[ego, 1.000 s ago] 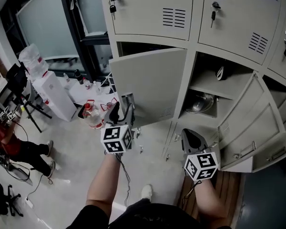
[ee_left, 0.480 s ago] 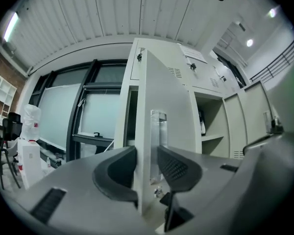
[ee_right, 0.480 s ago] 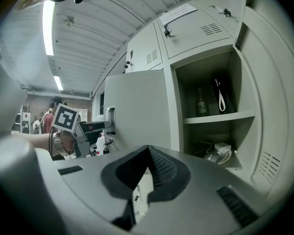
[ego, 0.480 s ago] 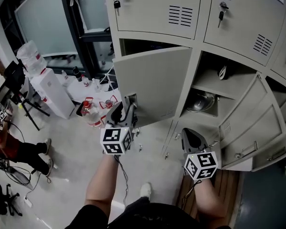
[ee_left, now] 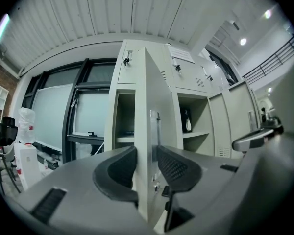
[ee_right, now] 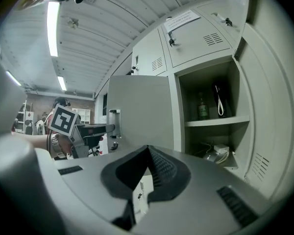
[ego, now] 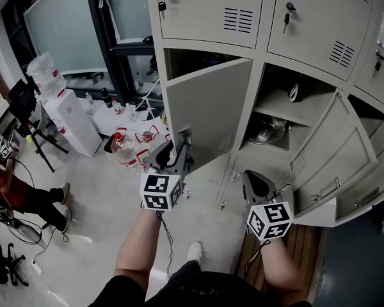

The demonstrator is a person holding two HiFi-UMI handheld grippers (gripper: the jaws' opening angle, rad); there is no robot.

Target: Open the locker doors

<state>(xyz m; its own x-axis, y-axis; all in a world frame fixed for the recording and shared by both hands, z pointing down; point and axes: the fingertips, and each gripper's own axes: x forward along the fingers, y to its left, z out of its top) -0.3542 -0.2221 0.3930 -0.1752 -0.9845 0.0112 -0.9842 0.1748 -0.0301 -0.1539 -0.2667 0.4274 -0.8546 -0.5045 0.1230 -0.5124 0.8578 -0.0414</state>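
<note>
The grey locker door of the middle-row left locker stands partly open, its latch edge towards me. My left gripper reaches level onto that edge beside the latch plate. In the left gripper view the door edge runs upright between the pads of the left gripper, whose jaws have just been closing and now press on it from both sides. My right gripper hangs lower right in front of the bottom lockers. Its jaws are shut with nothing in them in the right gripper view, where the door and the left gripper also show.
Upper lockers are closed with keys in their locks. To the right, other doors hang open; a metal bowl lies on a shelf. On the floor at left stand water bottles and a white box; a person in red sits nearby.
The left jaws have closed onto the door edge, and the door has swung further open with the left gripper. The right gripper shifted only slightly.
</note>
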